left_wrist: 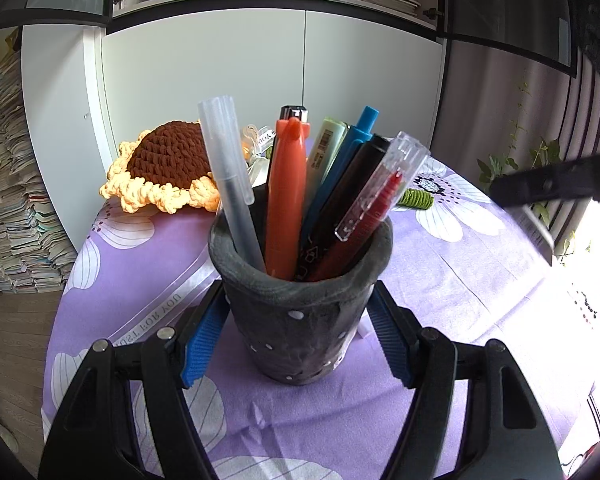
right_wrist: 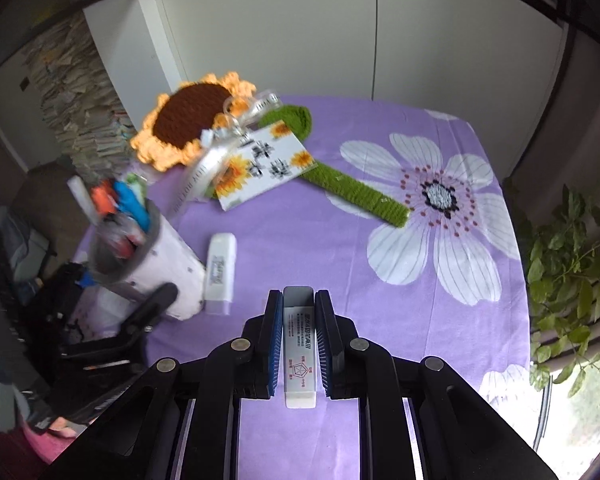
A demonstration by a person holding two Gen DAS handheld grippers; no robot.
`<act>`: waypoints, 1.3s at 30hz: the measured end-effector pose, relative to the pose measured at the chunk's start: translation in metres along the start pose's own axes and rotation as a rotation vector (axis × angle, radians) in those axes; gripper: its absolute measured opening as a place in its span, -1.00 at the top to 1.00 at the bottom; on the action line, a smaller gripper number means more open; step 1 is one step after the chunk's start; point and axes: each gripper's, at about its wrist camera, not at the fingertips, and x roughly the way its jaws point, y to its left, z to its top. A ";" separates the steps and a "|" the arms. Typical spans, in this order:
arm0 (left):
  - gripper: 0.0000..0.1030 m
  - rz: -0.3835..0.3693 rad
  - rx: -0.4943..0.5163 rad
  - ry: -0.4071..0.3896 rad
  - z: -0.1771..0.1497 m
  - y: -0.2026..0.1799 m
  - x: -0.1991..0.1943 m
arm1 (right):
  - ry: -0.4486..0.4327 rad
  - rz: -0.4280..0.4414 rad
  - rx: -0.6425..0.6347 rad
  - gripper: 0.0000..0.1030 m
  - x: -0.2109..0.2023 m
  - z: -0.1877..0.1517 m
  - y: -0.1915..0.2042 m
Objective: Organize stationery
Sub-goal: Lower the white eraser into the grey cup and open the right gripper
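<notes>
A dark grey felt pen cup (left_wrist: 300, 312) holds several pens and markers, among them an orange one (left_wrist: 286, 196) and a clear-capped red pen (left_wrist: 374, 200). My left gripper (left_wrist: 298, 332) is shut on the cup, a blue pad on each side of it. The cup shows blurred at the left of the right wrist view (right_wrist: 152, 260). My right gripper (right_wrist: 298, 336) is shut on a white eraser in a printed sleeve (right_wrist: 299, 344) and holds it above the cloth. A second white eraser (right_wrist: 221, 268) lies flat next to the cup's base.
A purple flowered cloth (right_wrist: 340, 240) covers the table. A crocheted sunflower (right_wrist: 192, 120) with a green stem (right_wrist: 356, 192), a ribbon and a sunflower card (right_wrist: 264, 164) lie at the far side. White cabinet doors stand behind. A potted plant (right_wrist: 568, 272) is on the right.
</notes>
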 end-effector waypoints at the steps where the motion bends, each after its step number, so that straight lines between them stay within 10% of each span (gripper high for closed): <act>1: -0.35 0.000 0.000 0.000 0.000 0.000 0.000 | -0.036 0.029 -0.001 0.67 -0.009 0.003 0.004; 6: -0.35 0.000 0.000 0.001 0.000 0.000 0.000 | -0.183 0.176 -0.046 0.67 -0.045 0.027 0.036; 21: -0.36 -0.003 -0.005 0.008 -0.001 -0.001 0.001 | -0.158 0.371 -0.046 0.67 0.012 0.047 0.074; 39: -0.38 -0.005 -0.010 0.021 -0.001 0.000 0.003 | -0.186 0.385 -0.054 0.67 0.018 0.039 0.071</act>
